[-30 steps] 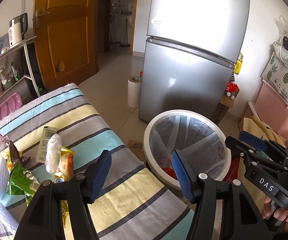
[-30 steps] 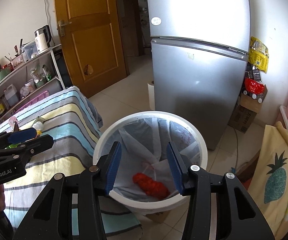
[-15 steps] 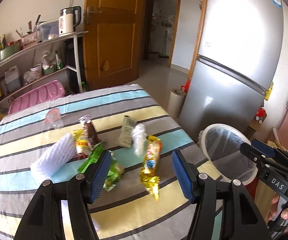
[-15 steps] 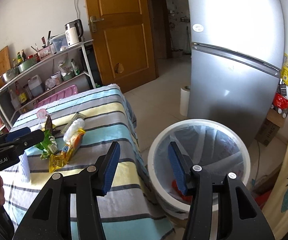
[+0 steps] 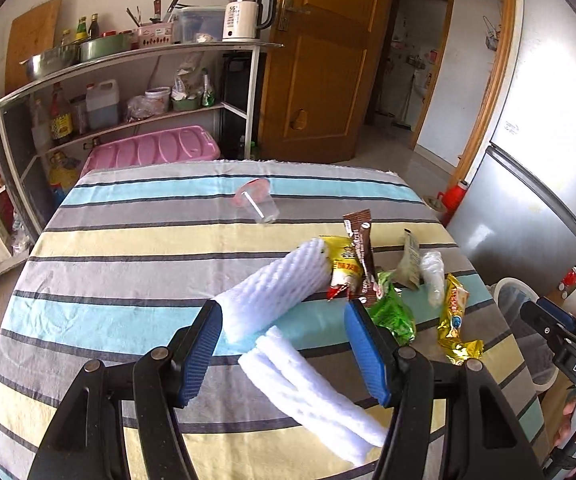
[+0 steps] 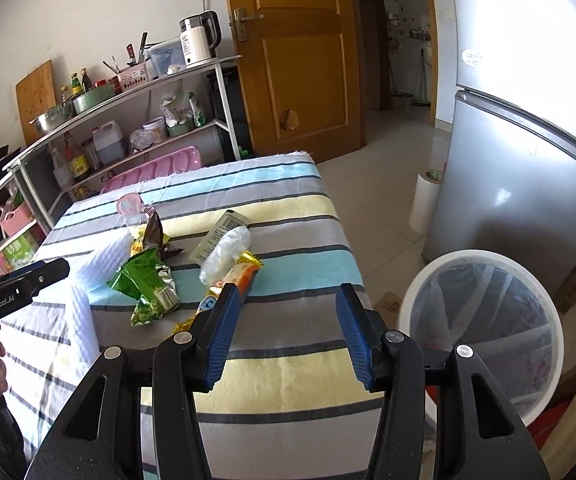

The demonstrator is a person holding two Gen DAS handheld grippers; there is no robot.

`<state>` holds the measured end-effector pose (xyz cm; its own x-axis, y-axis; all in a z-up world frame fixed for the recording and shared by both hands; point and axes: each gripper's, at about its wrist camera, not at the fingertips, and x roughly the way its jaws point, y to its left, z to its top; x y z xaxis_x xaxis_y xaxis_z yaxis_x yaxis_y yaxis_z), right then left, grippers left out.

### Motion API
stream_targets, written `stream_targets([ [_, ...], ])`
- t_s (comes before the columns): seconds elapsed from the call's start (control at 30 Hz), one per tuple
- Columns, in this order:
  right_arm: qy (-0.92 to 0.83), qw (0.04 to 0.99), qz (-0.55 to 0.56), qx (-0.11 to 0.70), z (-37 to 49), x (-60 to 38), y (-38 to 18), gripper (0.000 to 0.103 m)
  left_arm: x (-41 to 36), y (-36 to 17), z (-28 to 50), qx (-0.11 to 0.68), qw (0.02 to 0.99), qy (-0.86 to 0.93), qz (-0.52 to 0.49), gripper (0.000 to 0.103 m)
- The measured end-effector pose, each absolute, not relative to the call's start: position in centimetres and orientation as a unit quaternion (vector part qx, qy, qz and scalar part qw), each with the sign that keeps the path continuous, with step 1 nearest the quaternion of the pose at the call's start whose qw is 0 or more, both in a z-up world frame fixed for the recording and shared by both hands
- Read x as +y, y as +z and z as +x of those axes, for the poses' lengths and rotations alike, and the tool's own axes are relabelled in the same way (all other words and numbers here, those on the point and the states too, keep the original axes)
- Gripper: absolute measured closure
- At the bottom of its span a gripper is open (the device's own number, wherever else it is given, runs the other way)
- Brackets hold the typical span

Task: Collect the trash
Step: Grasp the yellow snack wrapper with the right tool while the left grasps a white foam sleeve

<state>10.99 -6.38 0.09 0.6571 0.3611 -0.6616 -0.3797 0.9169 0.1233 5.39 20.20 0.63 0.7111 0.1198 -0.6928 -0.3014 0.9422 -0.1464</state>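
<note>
Left wrist view: left gripper [image 5: 283, 344] jaws apart, empty, above white foam sleeves [image 5: 275, 288] on the striped tablecloth [image 5: 127, 248]; wrappers [image 5: 392, 312] just right.

Right wrist view: right gripper [image 6: 285, 326] jaws apart, empty, having just widened; lined bin [image 6: 484, 332] on the floor beside the table.

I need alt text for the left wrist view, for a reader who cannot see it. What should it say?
The open left gripper hovers over a striped tablecloth, with two white foam sleeves between its blue pads. Snack wrappers and a clear plastic cup lie beyond; the right gripper and a white trash bin show at the right edge.
</note>
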Motion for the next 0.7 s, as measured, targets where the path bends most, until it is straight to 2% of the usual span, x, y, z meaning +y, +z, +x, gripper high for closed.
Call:
stream_targets([
  [0.27, 0.219, 0.893, -0.032, 0.392, 12.7, -2.3, -1.2, 0.052, 23.3, -0.3, 6.6, 0.379, 0.910, 0.106, -0.128, 0.038],
  [0.7, 0.210, 0.871, -0.025, 0.443, 14.9, -0.6, -3.7, 0.052, 23.3, -2.7, 10.9, 0.425, 0.897, 0.079, -0.090, 0.037],
])
